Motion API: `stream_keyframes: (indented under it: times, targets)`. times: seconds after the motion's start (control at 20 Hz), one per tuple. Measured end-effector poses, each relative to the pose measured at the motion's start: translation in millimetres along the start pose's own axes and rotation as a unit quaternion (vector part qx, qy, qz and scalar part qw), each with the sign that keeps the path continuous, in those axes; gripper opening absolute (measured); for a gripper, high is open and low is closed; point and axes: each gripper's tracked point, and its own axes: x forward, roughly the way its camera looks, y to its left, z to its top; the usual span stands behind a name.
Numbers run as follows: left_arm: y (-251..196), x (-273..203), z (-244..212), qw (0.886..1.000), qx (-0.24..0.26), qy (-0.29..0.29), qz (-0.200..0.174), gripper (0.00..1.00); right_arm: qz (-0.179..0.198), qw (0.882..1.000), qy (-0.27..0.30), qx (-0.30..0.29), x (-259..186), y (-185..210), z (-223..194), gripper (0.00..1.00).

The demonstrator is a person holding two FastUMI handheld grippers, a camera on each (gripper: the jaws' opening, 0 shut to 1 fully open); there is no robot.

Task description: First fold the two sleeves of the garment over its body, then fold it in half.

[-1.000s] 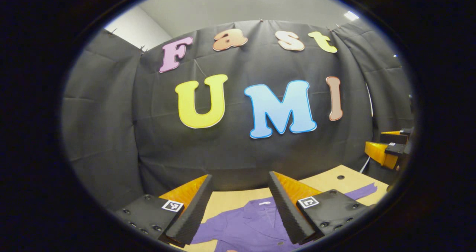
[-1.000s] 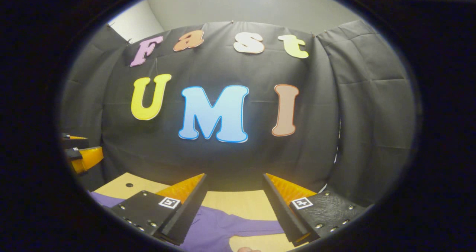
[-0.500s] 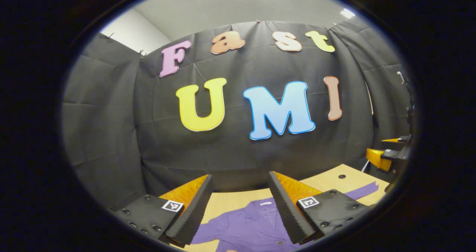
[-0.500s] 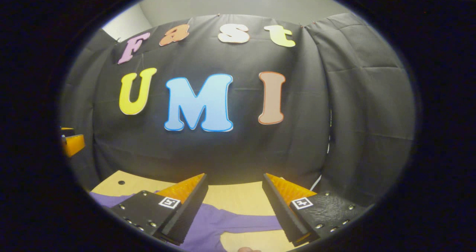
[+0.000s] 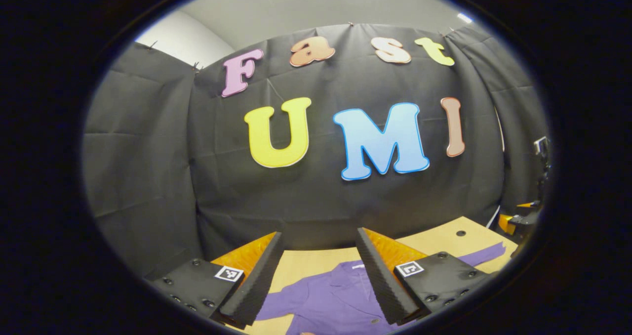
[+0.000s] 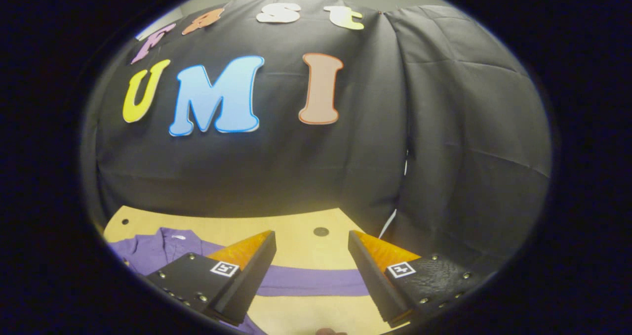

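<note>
A wooden table (image 6: 296, 233) lay open in front of both grippers, and the only thing on it was a purple garment (image 5: 335, 300) spread flat, one sleeve (image 6: 316, 280) stretched across the boards between the spread fingers of the right gripper (image 6: 312, 256). Air above the cloth was free between the parted fingers of the left gripper (image 5: 320, 258) too. Black cloth wall (image 6: 345, 167) closed off the table's far edge and wrapped round to the right gripper's right, and the other gripper (image 5: 518, 219) hung at the far right edge of the left gripper view.
</note>
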Motion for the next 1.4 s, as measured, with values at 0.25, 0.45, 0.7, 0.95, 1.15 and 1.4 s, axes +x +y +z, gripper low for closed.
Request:
stream_keyframes:
  times: [0.25,0.45,0.7,0.95,1.15,1.4]
  targets:
    - [3,5,-6,1.000,0.001,0.010,0.017,1.00,-0.031,0.998,0.059,0.020,37,-36,-50,0.93]
    - [0,8,-9,0.999,0.005,0.017,0.027,1.00,-0.050,0.993,0.103,0.021,60,-62,-92,0.93]
    - [-7,13,-11,0.999,0.009,0.025,0.035,1.00,-0.063,0.986,0.153,0.008,84,-79,-141,0.93]
    - [-8,15,-13,0.998,0.018,0.032,0.043,1.00,-0.072,0.978,0.197,0.018,105,-85,-180,0.94]
    - [-6,18,-20,0.998,0.013,0.043,0.049,1.00,-0.078,0.971,0.225,0.017,111,-95,-204,0.94]
    - [-7,20,-24,0.997,0.005,0.051,0.053,1.00,-0.073,0.962,0.260,0.032,113,-95,-232,0.94]
